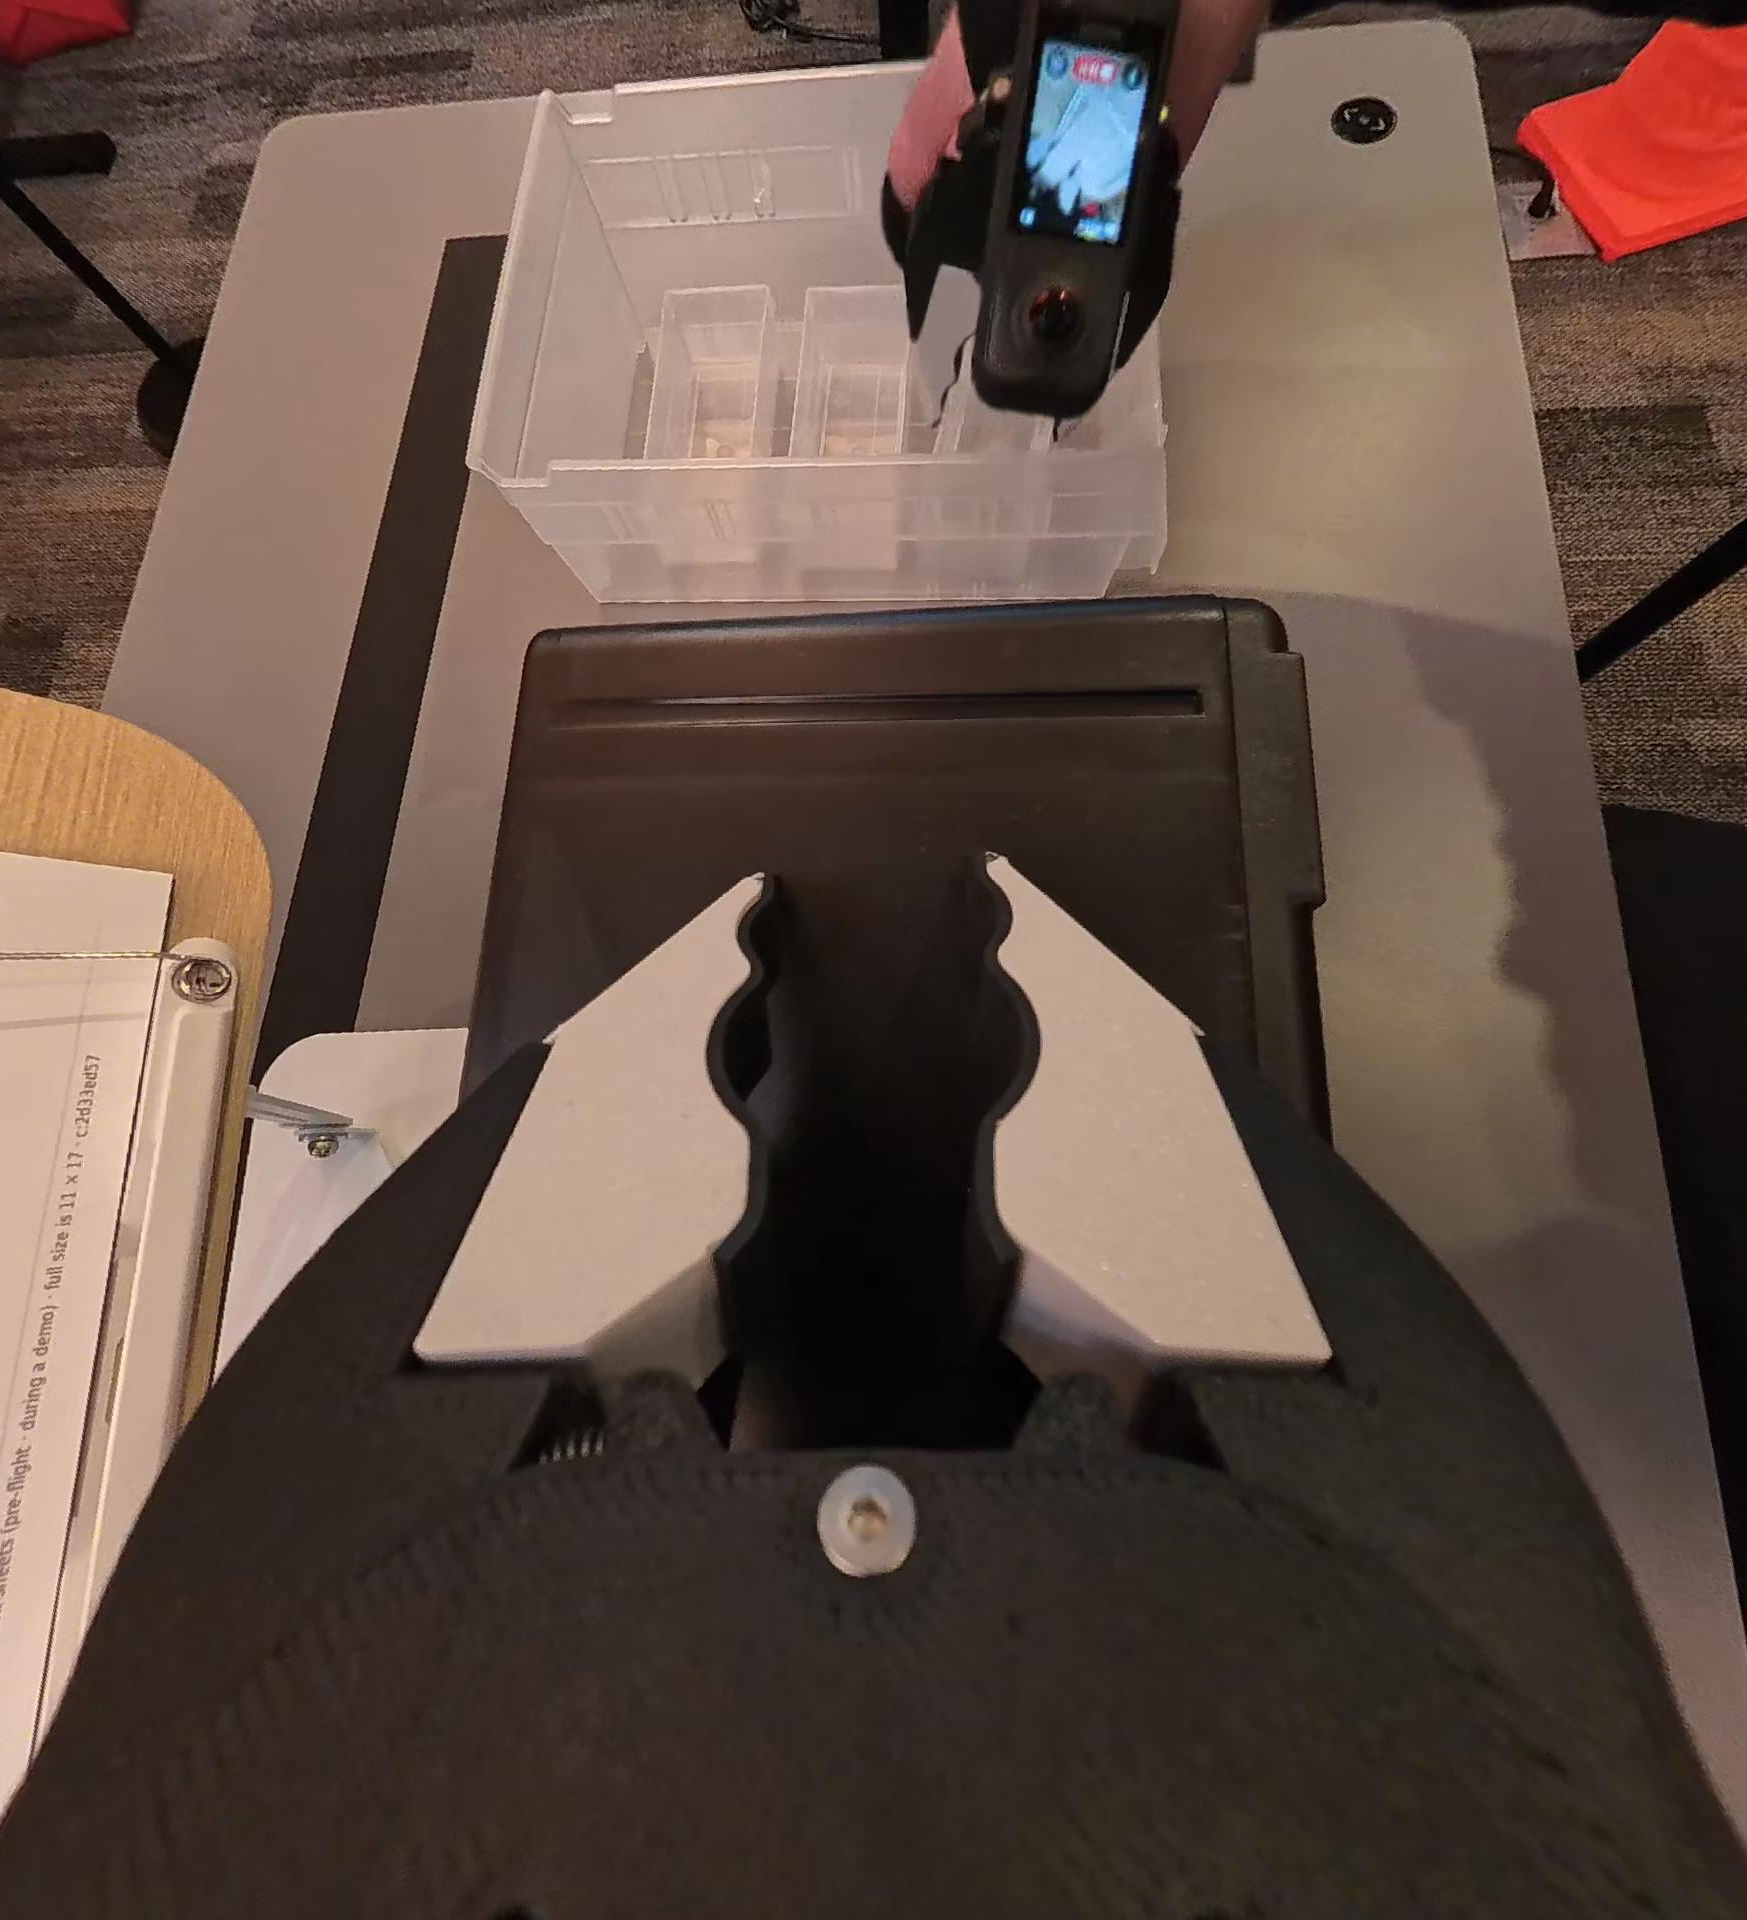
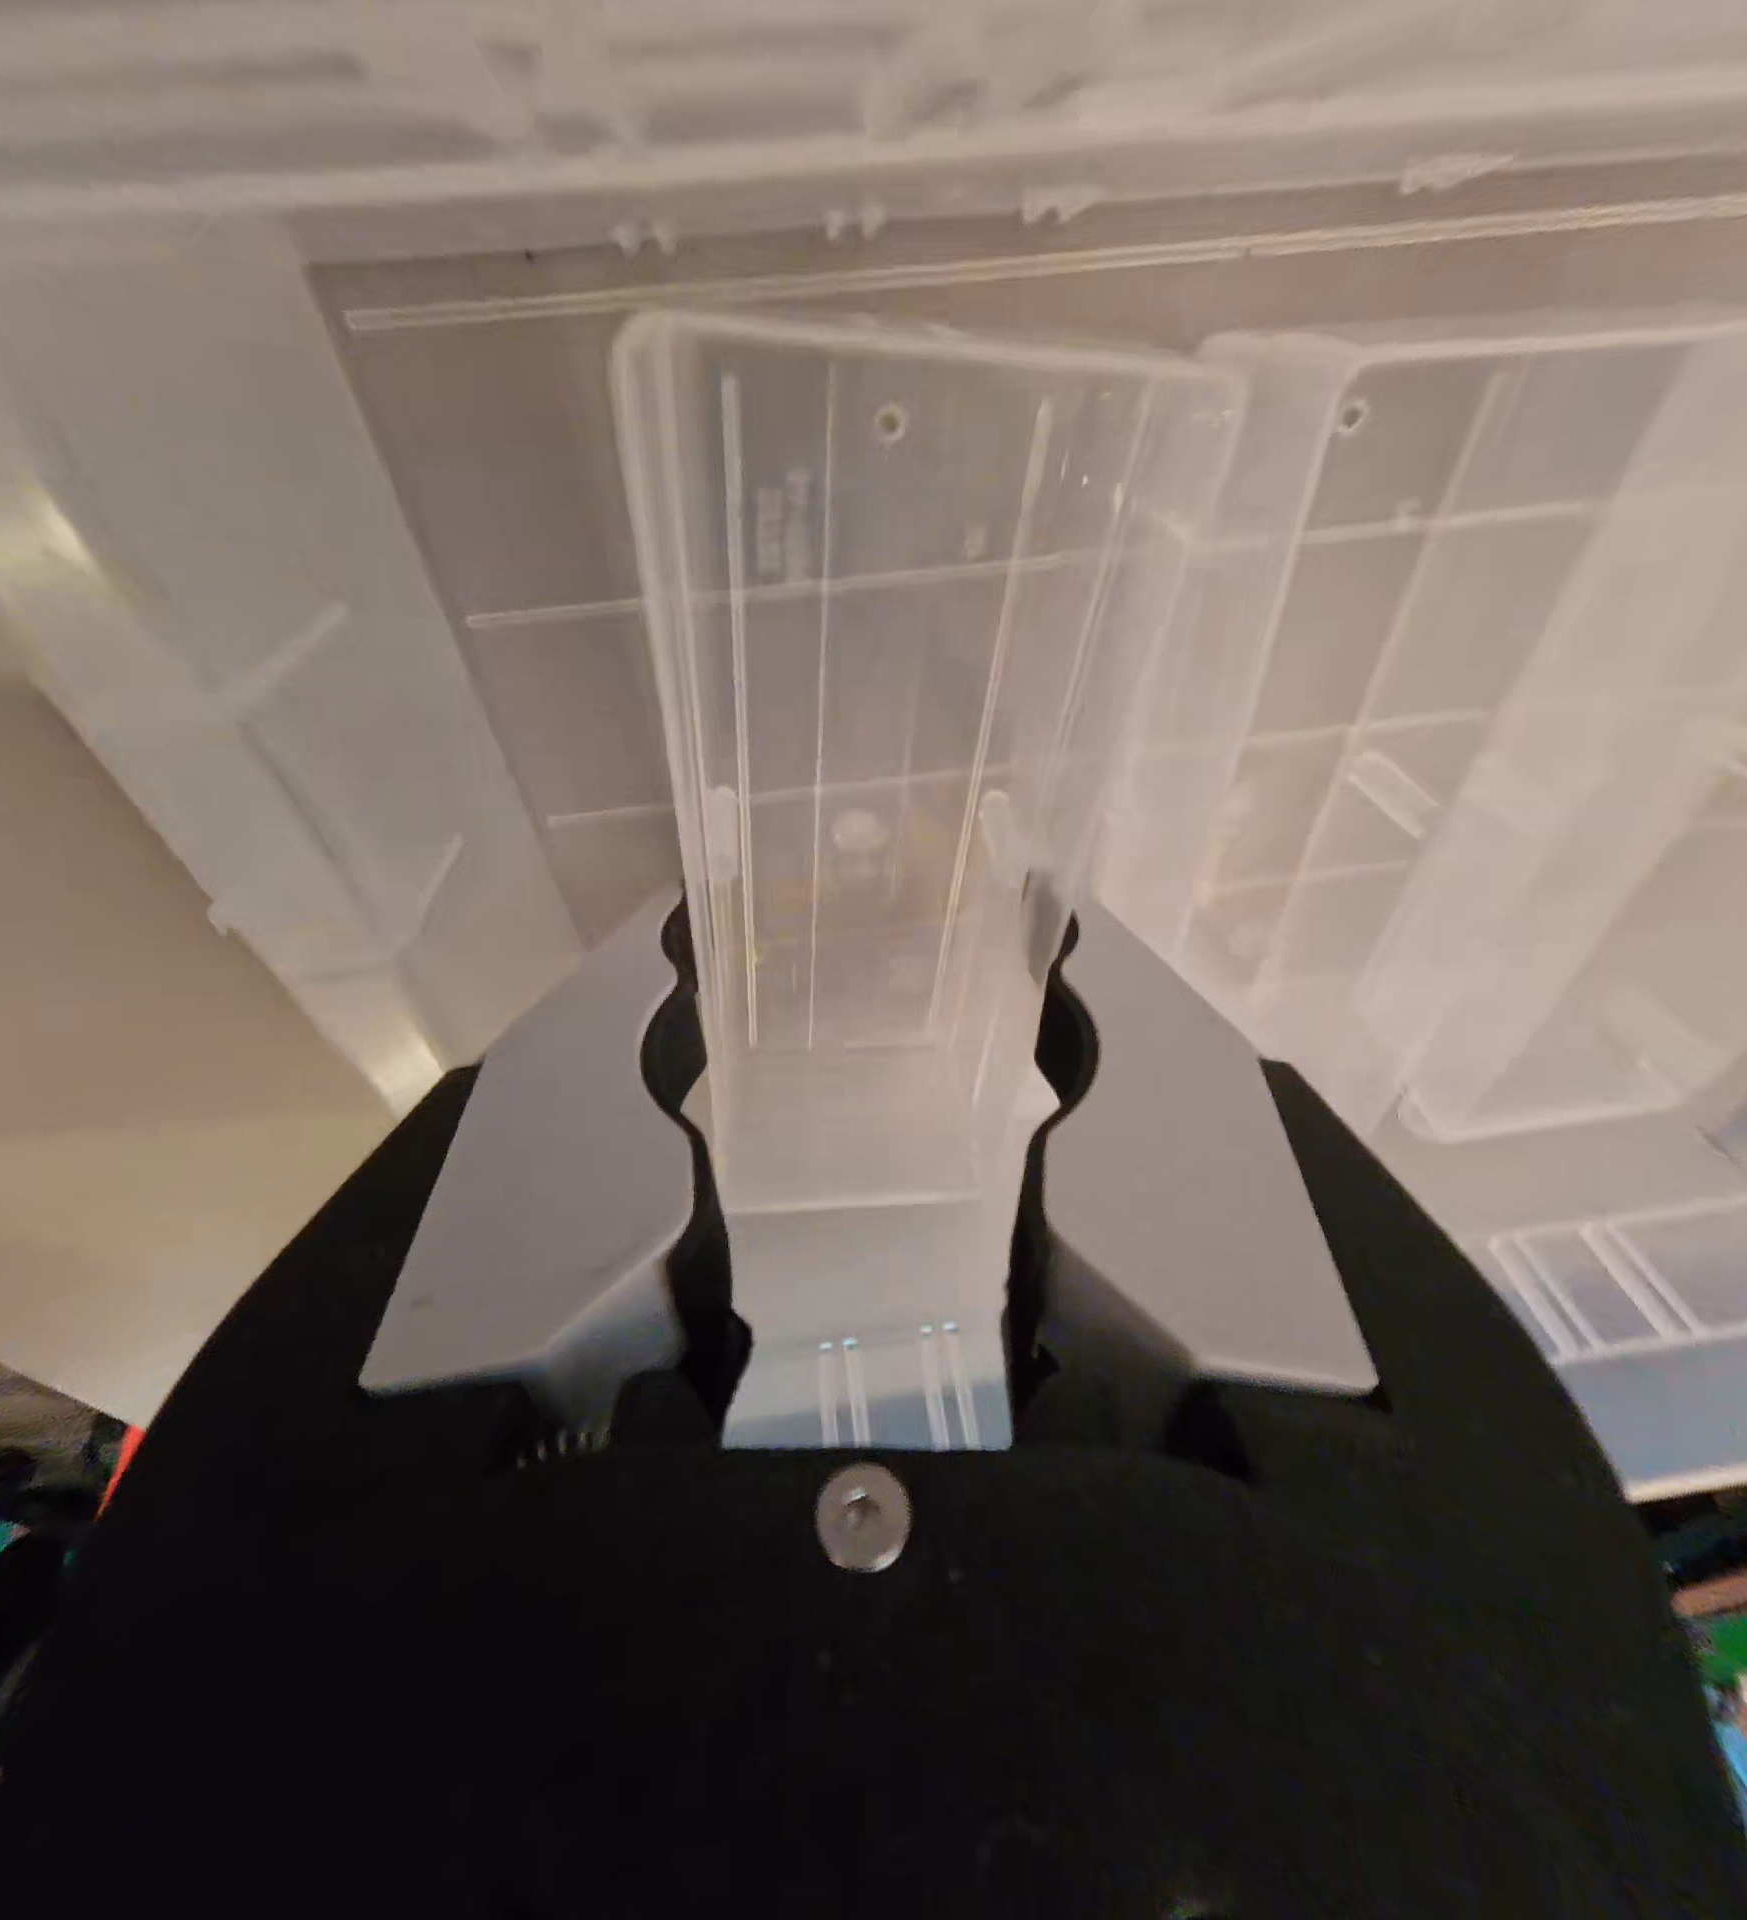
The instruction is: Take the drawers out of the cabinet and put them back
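Observation:
A black cabinet [image 1: 900, 810] stands on the grey desk [image 1: 1368, 436], seen from above. My left gripper [image 1: 874, 883] is open and empty, just above the cabinet's top. Beyond it stands a clear plastic bin [image 1: 557, 312] with two clear drawers [image 1: 713, 374] [image 1: 853, 374] upright inside. My right gripper [image 1: 999, 416], held by a hand, reaches down into the bin's right part. In the right wrist view my right gripper [image 2: 869, 920] is shut on a clear drawer [image 2: 900, 623], inside the bin [image 2: 173, 520]. Another clear drawer [image 2: 1471, 675] stands just to its right.
A wooden table [image 1: 69, 790] with paper sheets [image 1: 27, 1195] and a white bracket lies at the left, close to my left gripper. An orange cloth [image 1: 1669, 135] lies on the carpet at the far right. Black stand legs [image 1: 48, 239] cross the floor at the far left.

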A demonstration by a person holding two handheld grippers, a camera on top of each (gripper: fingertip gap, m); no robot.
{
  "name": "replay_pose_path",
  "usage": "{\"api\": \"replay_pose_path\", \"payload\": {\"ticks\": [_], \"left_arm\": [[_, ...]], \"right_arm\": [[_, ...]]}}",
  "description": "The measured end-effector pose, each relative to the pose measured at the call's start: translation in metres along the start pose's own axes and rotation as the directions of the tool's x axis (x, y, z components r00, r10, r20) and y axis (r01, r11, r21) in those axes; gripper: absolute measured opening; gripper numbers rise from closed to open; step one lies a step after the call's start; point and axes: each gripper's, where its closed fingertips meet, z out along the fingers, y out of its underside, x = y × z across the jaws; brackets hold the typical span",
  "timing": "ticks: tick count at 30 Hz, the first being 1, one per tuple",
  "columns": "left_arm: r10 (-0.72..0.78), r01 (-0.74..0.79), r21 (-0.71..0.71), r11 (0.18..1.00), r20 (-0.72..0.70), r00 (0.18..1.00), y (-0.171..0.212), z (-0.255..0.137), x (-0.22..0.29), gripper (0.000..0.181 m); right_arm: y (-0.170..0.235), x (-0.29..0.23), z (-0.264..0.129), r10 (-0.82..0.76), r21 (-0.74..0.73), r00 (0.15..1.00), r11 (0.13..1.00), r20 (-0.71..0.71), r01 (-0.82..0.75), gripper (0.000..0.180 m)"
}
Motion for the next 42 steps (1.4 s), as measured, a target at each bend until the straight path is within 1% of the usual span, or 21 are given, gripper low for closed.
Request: {"api": "replay_pose_path", "payload": {"ticks": [2,5,8,12,15,19,21,22,24,27,30,32,34,36,38,40,41,42], "left_arm": [[0.001,-0.001,0.000,1.000,0.001,1.000,0.000,0.000,0.000,0.035],[0.001,-0.001,0.000,1.000,-0.001,1.000,0.000,0.000,0.000,0.035],[0.002,-0.002,0.000,1.000,-0.001,1.000,0.000,0.000,0.000,0.035],[0.001,-0.001,0.000,1.000,-0.001,1.000,0.000,0.000,0.000,0.035],[0.002,-0.002,0.000,1.000,0.000,1.000,0.000,0.000,0.000,0.035],[0.002,-0.002,0.000,1.000,-0.001,1.000,0.000,0.000,0.000,0.035],[0.002,-0.002,0.000,1.000,-0.001,1.000,0.000,0.000,0.000,0.035],[0.003,-0.003,0.000,1.000,0.000,1.000,0.000,0.000,0.000,0.035],[0.003,-0.003,0.000,1.000,-0.001,1.000,0.000,0.000,0.000,0.035],[0.004,-0.004,0.000,1.000,0.002,1.000,0.000,0.000,0.000,0.035],[0.005,-0.005,0.000,1.000,0.003,1.000,0.000,0.000,0.000,0.035],[0.005,-0.005,0.000,1.000,0.003,1.000,0.000,0.000,0.000,0.035],[0.005,-0.005,0.000,1.000,0.003,1.000,0.000,0.000,0.000,0.035],[0.003,-0.003,0.000,1.000,0.002,1.000,0.000,0.000,0.000,0.035],[0.003,-0.003,0.000,1.000,0.002,1.000,0.000,0.000,0.000,0.035],[0.004,-0.004,0.000,1.000,0.003,1.000,0.000,0.000,0.000,0.035],[0.004,-0.004,0.000,1.000,0.003,1.000,0.000,0.000,0.000,0.035],[0.004,-0.004,0.000,1.000,0.003,1.000,0.000,0.000,0.000,0.035]], "right_arm": [[-0.003,0.007,0.000,0.016,0.007,1.000,1.000,-0.015,-0.016,0.065],[-0.004,0.015,-0.002,-0.012,-0.001,0.998,1.000,-0.054,0.012,0.063],[-0.001,0.019,0.001,-0.042,-0.038,0.997,0.998,-0.058,0.040,0.063],[0.004,0.029,0.003,-0.040,-0.069,0.997,0.997,-0.071,0.035,0.066],[0.007,0.037,0.003,-0.021,-0.082,0.996,0.997,-0.089,0.014,0.075],[0.012,0.048,-0.006,0.021,-0.097,0.987,0.995,-0.161,-0.037,0.085],[0.013,0.050,-0.014,0.052,-0.081,0.981,0.994,-0.188,-0.068,0.081],[0.011,0.049,-0.018,0.061,-0.057,0.980,0.996,-0.191,-0.073,0.076],[0.001,0.044,-0.021,0.051,-0.009,0.981,0.999,-0.186,-0.054,0.072],[-0.001,0.047,-0.010,0.040,-0.047,0.976,0.998,-0.214,-0.051,0.071],[0.000,0.059,-0.005,0.111,-0.044,0.960,0.991,-0.255,-0.126,0.065],[0.001,0.065,-0.007,0.178,-0.017,0.946,0.982,-0.272,-0.190,0.065],[0.003,0.065,-0.010,0.191,-0.023,0.942,0.978,-0.277,-0.206,0.071],[0.007,0.063,-0.021,0.201,-0.028,0.933,0.975,-0.298,-0.219,0.081],[0.013,0.063,-0.047,0.268,0.003,0.896,0.958,-0.355,-0.285,0.085],[0.009,0.060,-0.091,0.347,0.101,0.831,0.936,-0.436,-0.338,0.080],[0.004,0.054,-0.118,0.382,0.161,0.797,0.924,-0.469,-0.348,0.074],[-0.007,0.042,-0.144,0.410,0.220,0.776,0.912,-0.480,-0.346,0.058]]}}
